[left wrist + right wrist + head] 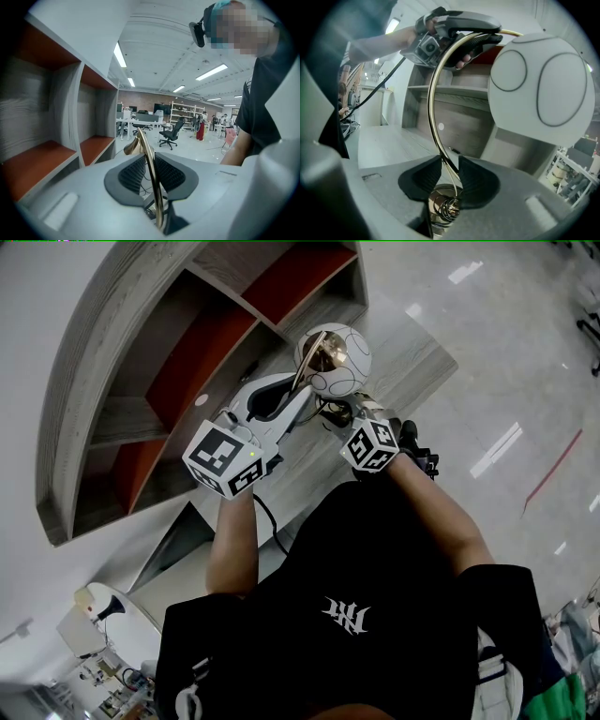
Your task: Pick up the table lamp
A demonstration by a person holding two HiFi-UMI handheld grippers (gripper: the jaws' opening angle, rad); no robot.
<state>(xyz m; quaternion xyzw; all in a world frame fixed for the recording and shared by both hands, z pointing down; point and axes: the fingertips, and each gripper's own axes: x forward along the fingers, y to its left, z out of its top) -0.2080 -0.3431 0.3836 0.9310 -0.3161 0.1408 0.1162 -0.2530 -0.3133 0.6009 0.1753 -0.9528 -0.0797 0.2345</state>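
A curved shelf unit (141,381) with red-floored compartments runs along the back edge of the grey tabletop (412,352). The table lamp (333,359) stands in front of the shelf's end, between it and the edge nearest the person. As far as can be seen, it is not yet lifted.

The left gripper (302,393) is clenched on the top of the lamp's arched gold stem (152,178). The right gripper (450,176) grasps the same stem low down, just above the round base (443,206). There the stem runs aslant between its pads, so this hold looks the looser of the two.

To lift well, both hands should probably rise together and straight up. The heavy white globe (541,79) hangs off to one side and will want to swing the stem round in the pads. A firmer squeeze low down would help.

Both forearms reach forward side by side, with the grippers tipped slightly downward and the left one higher.
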